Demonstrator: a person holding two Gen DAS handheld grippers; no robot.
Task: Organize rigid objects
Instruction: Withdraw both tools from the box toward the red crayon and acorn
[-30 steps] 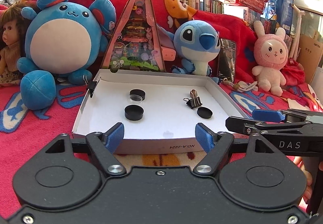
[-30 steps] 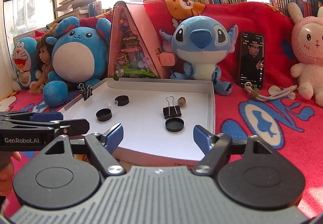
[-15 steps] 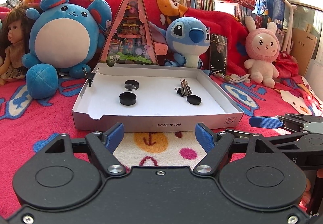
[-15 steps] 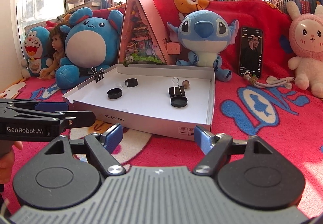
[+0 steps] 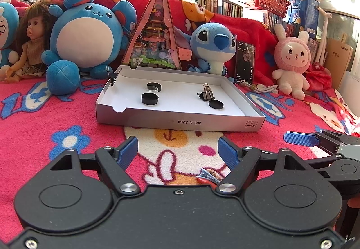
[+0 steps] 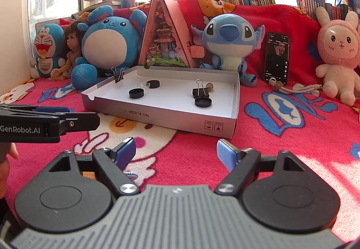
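Left hand-held gripper (image 5: 177, 150): spread wide, nothing between its blue pads, held low over the red blanket (image 5: 56, 118), short of the box.
Right hand-held gripper (image 6: 176, 151): likewise spread and empty, beside the left one, facing the box's near right corner.
Cardboard box lid (image 5: 180, 122): a shallow white tray lying flat on the blanket ahead of both grippers, well apart from their fingertips; its long side ran left to right, printed wall toward the cameras.
Left black cap (image 5: 150, 98): inside the tray, left of centre, lying flat, open side up in the right wrist view.
Rear black cap (image 5: 154, 87): just behind it, with a small clear dish (image 6: 144, 85) touching or just beside it.
Right black cap (image 5: 216, 104): flat near the tray's right part.
Binder clip (image 5: 205, 94): just behind the right cap, black body down, wire handles pointing up.
Second binder clip (image 6: 119, 73): clamped on the tray's left wall, handles upward.
Small brown object (image 6: 210, 86): behind the central clip; kind unclear.
Backdrop: plush toys (image 5: 87, 33) and a phone (image 5: 244, 60) leaning behind the tray.
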